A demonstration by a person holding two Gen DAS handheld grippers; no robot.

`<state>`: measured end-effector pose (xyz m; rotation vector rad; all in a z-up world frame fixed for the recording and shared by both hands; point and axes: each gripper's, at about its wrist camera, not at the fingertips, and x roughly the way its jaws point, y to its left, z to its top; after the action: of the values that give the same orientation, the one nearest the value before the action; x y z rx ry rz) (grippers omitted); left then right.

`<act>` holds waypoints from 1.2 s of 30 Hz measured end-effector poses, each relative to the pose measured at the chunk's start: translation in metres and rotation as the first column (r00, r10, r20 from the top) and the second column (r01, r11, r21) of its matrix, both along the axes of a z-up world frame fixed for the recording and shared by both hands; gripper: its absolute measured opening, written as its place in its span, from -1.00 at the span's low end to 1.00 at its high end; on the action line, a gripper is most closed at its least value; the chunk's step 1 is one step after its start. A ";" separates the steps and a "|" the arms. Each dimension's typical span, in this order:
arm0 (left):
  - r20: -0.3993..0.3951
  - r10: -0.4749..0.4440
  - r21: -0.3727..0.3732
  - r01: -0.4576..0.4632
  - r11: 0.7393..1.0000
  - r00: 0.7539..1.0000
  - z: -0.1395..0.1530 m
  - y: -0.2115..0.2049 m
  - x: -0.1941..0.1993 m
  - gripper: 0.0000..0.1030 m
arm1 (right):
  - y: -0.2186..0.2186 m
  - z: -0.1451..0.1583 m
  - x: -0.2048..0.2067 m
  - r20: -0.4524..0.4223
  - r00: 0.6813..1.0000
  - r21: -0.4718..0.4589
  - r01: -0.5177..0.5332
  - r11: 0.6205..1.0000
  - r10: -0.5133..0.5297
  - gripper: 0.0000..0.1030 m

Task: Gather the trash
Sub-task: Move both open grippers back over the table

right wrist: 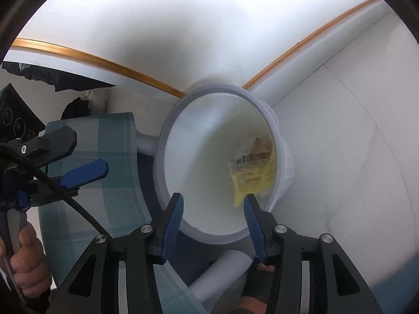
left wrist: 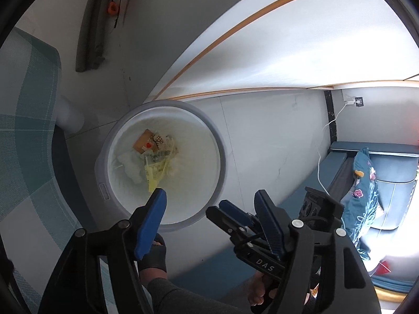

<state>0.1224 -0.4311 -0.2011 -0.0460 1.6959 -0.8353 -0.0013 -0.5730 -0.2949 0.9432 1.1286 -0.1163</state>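
Observation:
A round white trash bin (left wrist: 221, 157) stands on the pale floor, also in the right wrist view (right wrist: 163, 172). Inside lie a yellow wrapper (left wrist: 155, 168), a tan packet (left wrist: 145, 142) and white crumpled paper (left wrist: 131, 167). In the right wrist view the yellow wrapper (right wrist: 252, 175) is blurred inside the bin. My left gripper (left wrist: 212, 196) is open and empty over the bin's near rim. My right gripper (right wrist: 213, 201) is open and empty above the bin mouth; it also shows in the left wrist view (left wrist: 222, 214).
A teal checked cloth (left wrist: 23, 136) hangs at the left, with white table legs (right wrist: 220, 269) close to the bin. A blue sofa with a flowered cushion (left wrist: 362, 180) is at the right. A white cable (left wrist: 322, 141) runs down the wall.

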 end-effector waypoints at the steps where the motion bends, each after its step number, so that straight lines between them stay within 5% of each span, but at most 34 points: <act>1: 0.010 -0.005 0.006 0.005 1.000 1.000 0.001 0.002 -0.001 0.28 | -0.001 0.001 -0.001 0.000 1.000 0.000 0.003 1.000 -0.003 -0.07; 12: 0.289 -0.040 0.066 0.022 0.998 0.957 0.049 0.033 -0.017 0.31 | -0.009 0.048 -0.020 0.064 0.998 -0.060 0.033 0.998 -0.029 0.11; 21: 0.572 0.085 -0.008 -0.097 0.995 0.816 0.135 0.091 -0.024 0.33 | 0.003 0.166 -0.036 0.258 0.966 -0.297 0.055 0.953 0.025 0.35; 27: 0.676 0.189 -0.081 -0.183 0.980 0.712 0.184 0.133 -0.026 0.59 | 0.031 0.236 -0.041 0.347 0.935 -0.415 0.082 0.906 0.074 0.45; 31: 0.705 0.244 -0.118 -0.230 0.966 0.666 0.205 0.159 -0.025 0.60 | 0.052 0.276 -0.043 0.383 0.916 -0.501 0.097 0.860 0.120 0.49; 36: 0.744 0.303 -0.151 -0.292 0.944 0.596 0.227 0.198 -0.027 0.66 | 0.076 0.321 -0.047 0.482 0.861 -0.506 0.122 0.854 0.163 0.67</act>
<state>0.0957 -0.2328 0.0263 0.0145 0.8306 -0.4899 -0.0485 -0.4974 0.0259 0.4224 0.5556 -0.1356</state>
